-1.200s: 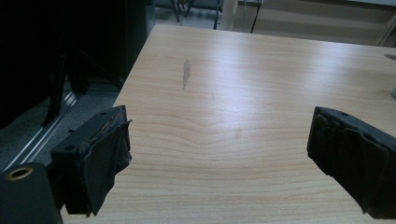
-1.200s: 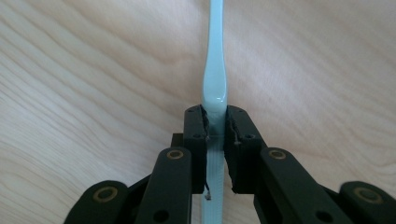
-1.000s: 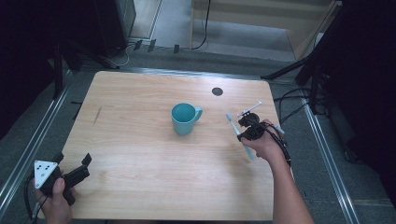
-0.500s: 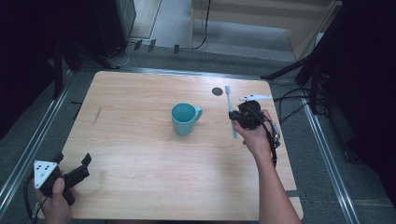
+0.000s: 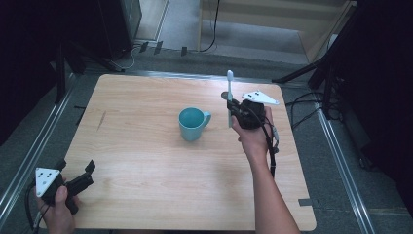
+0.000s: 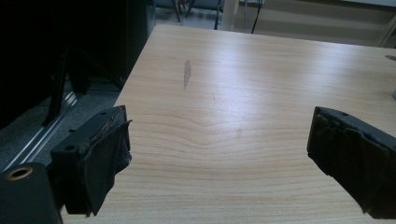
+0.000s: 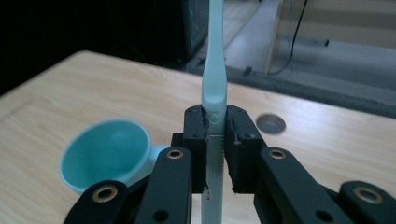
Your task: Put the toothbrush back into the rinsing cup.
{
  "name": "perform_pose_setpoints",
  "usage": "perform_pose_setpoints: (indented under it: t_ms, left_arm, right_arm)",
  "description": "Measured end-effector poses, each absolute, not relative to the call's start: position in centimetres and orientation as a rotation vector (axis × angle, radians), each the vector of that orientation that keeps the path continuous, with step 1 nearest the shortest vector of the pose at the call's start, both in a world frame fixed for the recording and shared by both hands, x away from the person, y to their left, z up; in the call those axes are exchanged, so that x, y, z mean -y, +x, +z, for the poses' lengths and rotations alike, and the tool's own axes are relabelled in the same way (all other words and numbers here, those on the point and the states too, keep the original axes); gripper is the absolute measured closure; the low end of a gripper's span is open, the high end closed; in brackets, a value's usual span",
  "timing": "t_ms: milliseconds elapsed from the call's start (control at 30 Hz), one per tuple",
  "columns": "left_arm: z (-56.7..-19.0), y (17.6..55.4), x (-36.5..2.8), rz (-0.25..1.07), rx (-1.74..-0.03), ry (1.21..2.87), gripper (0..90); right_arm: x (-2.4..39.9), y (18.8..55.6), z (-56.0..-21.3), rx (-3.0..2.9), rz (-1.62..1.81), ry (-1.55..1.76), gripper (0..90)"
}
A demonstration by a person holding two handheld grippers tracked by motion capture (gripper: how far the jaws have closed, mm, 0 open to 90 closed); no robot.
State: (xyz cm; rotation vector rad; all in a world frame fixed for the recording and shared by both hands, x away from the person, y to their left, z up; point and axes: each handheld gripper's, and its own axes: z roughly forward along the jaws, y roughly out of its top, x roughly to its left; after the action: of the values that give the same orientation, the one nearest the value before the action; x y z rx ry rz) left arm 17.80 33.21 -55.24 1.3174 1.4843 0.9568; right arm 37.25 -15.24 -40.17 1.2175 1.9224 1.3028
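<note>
Beside the glossy teal mug (image 5: 193,124), the right hand-held gripper (image 5: 232,108) clamps a slim, ridged plastic toothbrush (image 5: 229,97) upright.

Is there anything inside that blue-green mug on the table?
The mug looks empty in the high view. In the right gripper view the gripper's linkage covers part of its inside, so the whole bottom cannot be checked there.

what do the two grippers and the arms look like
Both grippers are black with two black padded jaws. The left gripper and right gripper each carry a pale three-cornered plate with dark dots on top. A dark cable trails along the right forearm. Both forearms are bare, with no sleeves.
</note>
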Motion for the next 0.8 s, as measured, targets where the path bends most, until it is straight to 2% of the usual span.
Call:
perform_pose_setpoints:
  t_ms: [433,800]
  left_arm:
    - [-55.2,17.8,-33.2,0.954,-1.484,1.317,6.0]
    - [-55.2,17.8,-33.3,0.951,-1.482,1.314,6.0]
  right_arm:
    - [10.7,37.5,-39.2,-1.880,1.412,1.152,79.6]
    - [6.9,38.0,-40.5,-1.904,1.480,1.125,79.6]
